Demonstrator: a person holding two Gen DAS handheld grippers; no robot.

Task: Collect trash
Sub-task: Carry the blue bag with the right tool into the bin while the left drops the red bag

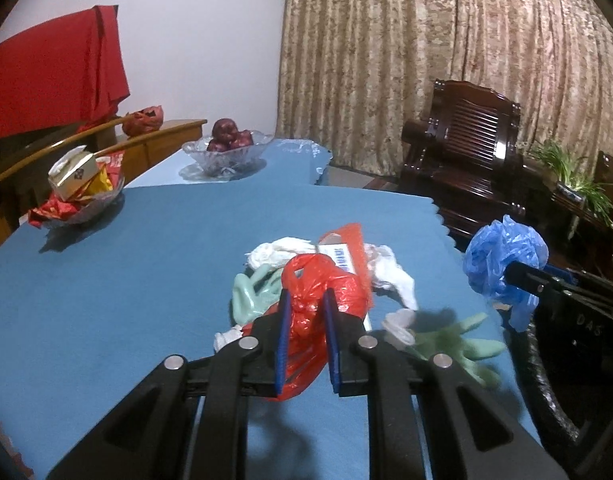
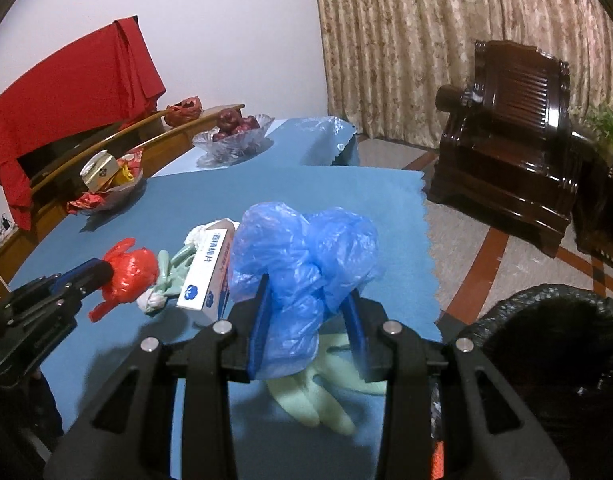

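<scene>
Blue-clothed counter (image 2: 346, 200), scalloped edge beside open floor and black bin (image 2: 554, 332). Left gripper (image 1: 304, 320) jaws clamp red bag (image 1: 318, 300); right gripper (image 2: 306, 312) jaws clamp blue bag (image 2: 302, 256), both above counter.

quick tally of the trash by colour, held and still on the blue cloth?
Red: 1, red plastic bag in the left gripper jaws.
Blue: 1, blue plastic bag in the right gripper jaws.
Green: 2, gloves, green glove left, green glove right.
White: 3 at least, small box, wad far, wad right.
Total: 7, small scraps uncounted.
</scene>
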